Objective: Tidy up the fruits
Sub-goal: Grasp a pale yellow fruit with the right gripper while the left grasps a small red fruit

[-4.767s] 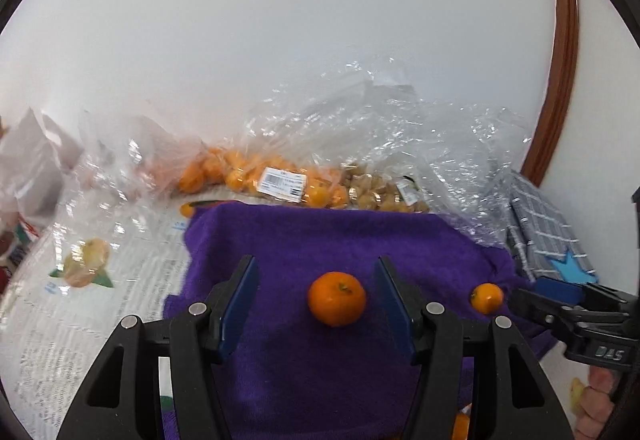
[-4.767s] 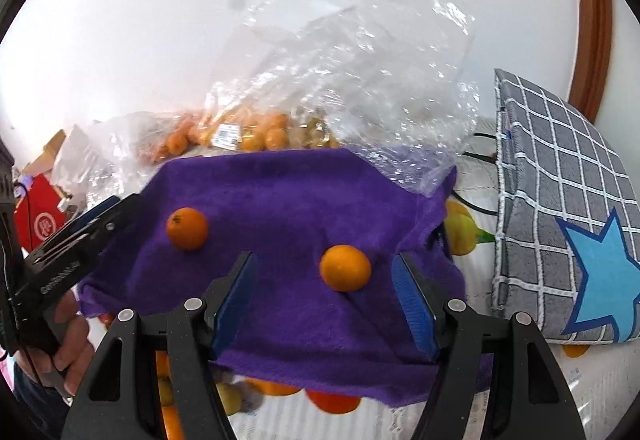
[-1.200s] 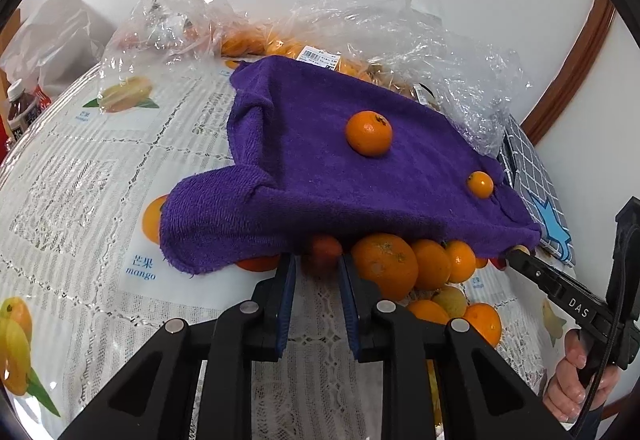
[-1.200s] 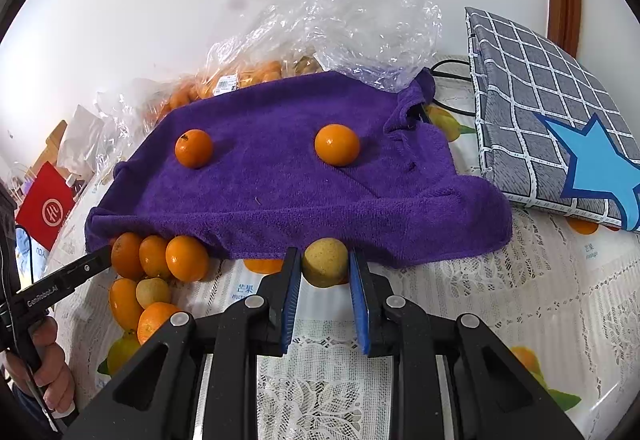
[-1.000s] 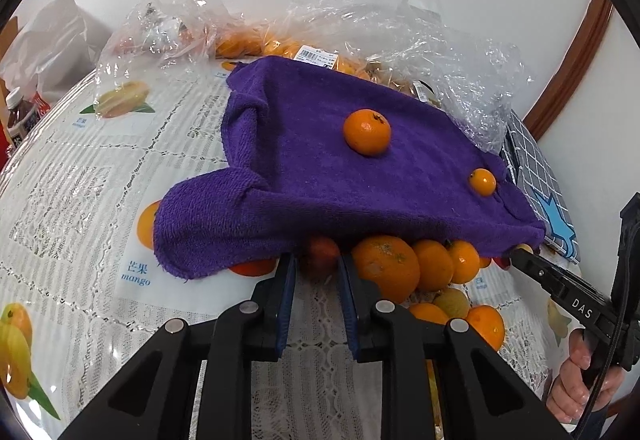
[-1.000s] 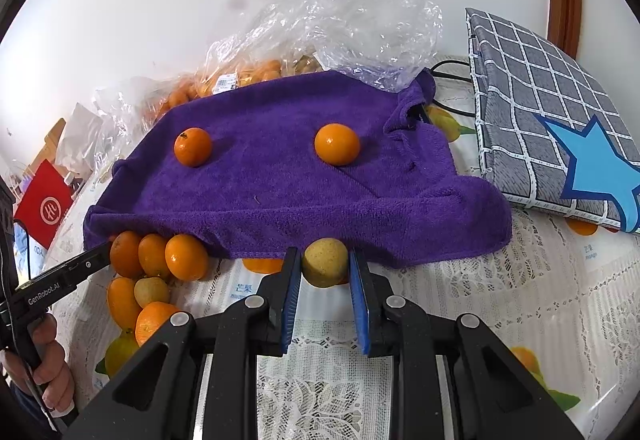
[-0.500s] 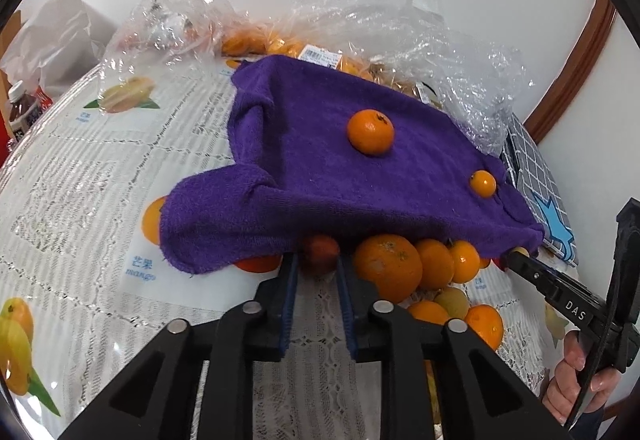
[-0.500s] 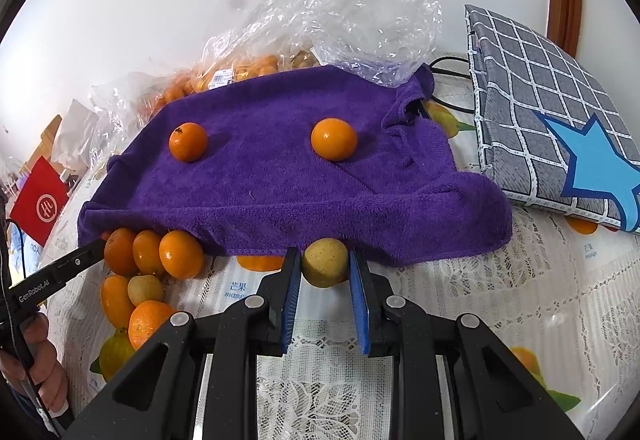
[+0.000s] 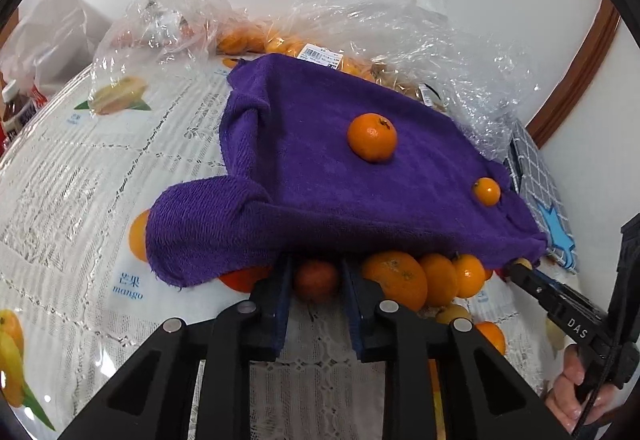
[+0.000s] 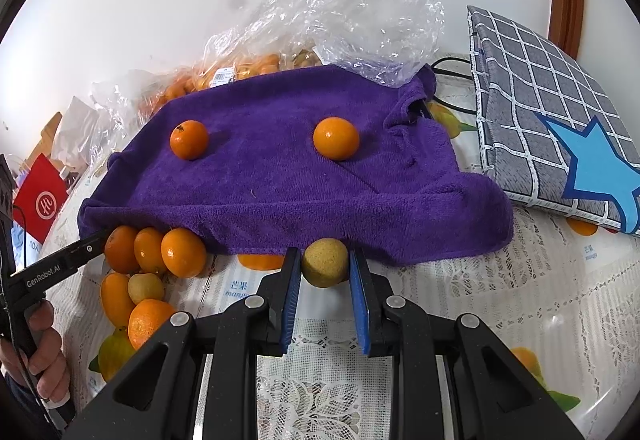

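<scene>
A purple towel (image 9: 320, 176) (image 10: 288, 176) lies spread on the table with two oranges on it, a larger one (image 9: 372, 137) (image 10: 189, 139) and a second one (image 9: 486, 191) (image 10: 336, 138). My left gripper (image 9: 316, 278) is shut on a small dark reddish fruit (image 9: 316, 278) at the towel's near edge. My right gripper (image 10: 325, 264) is shut on a yellowish-brown round fruit (image 10: 325, 262), also at the towel's front edge. A heap of oranges (image 9: 420, 280) (image 10: 156, 252) and small yellow fruits lies by the towel's front edge.
Clear plastic bags (image 9: 400, 32) (image 10: 340, 12) holding more oranges lie behind the towel. A grey checked pouch with a blue star (image 10: 560, 128) sits at the right. A lace tablecloth with fruit prints (image 9: 80, 180) covers the table. A red box (image 10: 38, 200) stands far left.
Both grippers stay shut on their fruits at the towel's edge. The views have shifted only slightly.
</scene>
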Motion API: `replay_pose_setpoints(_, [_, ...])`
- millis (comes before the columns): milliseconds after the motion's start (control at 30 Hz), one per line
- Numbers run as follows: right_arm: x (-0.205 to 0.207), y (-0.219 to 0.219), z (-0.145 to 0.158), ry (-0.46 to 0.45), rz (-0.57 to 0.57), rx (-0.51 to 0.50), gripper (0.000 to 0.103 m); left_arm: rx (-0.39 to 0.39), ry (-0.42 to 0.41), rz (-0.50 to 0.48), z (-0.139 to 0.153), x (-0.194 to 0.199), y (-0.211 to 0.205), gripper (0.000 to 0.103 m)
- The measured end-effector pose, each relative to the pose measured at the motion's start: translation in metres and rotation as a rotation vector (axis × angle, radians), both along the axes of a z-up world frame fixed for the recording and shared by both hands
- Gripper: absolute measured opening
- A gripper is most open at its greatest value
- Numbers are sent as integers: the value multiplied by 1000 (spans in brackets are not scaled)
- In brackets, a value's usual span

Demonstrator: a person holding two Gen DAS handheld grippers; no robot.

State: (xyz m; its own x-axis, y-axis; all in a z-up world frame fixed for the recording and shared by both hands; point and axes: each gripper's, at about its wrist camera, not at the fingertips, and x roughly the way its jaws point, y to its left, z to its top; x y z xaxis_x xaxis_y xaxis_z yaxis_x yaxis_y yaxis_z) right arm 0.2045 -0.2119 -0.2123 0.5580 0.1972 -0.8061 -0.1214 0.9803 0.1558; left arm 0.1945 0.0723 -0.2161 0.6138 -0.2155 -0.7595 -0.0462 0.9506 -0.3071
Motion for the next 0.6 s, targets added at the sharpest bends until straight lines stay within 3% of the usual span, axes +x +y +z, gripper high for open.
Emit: replay_pose_setpoints(600, [-5,-11,18,-94,-22,63,24,-43,-174,38,31,-21,10,23])
